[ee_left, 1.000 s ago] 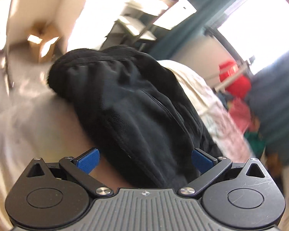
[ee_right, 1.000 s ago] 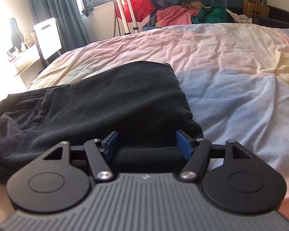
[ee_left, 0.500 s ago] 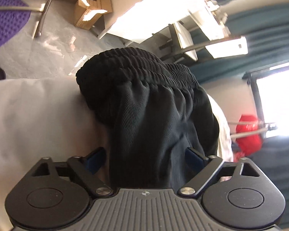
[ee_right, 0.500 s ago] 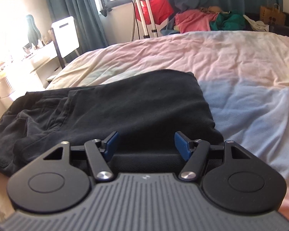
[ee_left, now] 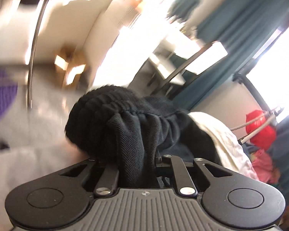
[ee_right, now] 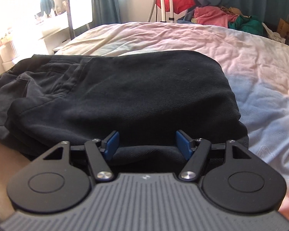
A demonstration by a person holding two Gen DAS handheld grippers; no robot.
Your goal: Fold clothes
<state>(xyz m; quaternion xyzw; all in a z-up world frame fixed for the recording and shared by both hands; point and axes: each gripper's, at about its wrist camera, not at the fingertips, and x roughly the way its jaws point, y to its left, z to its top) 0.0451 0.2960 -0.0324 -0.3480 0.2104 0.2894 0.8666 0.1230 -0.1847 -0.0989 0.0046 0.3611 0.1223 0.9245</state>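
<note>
Closing on the black trousers' (ee_left: pixel 133 134) waistband, the left gripper (ee_left: pixel 136 165) pinches cloth while the right gripper (ee_right: pixel 147 144) straddles the near fold, jaws wide; folding half done.

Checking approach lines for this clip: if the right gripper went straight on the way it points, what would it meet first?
The right gripper would meet the folded black fabric trousers first; a fold of them already lies between its open blue pads.

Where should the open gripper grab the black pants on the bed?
Probably the near folded edge of the black pants, which already bulges up between the right gripper's open jaws. Coming in low from the near side looks best, since the thick roll stands proud of the bedsheet. The left gripper is closing on the waistband end.
</note>
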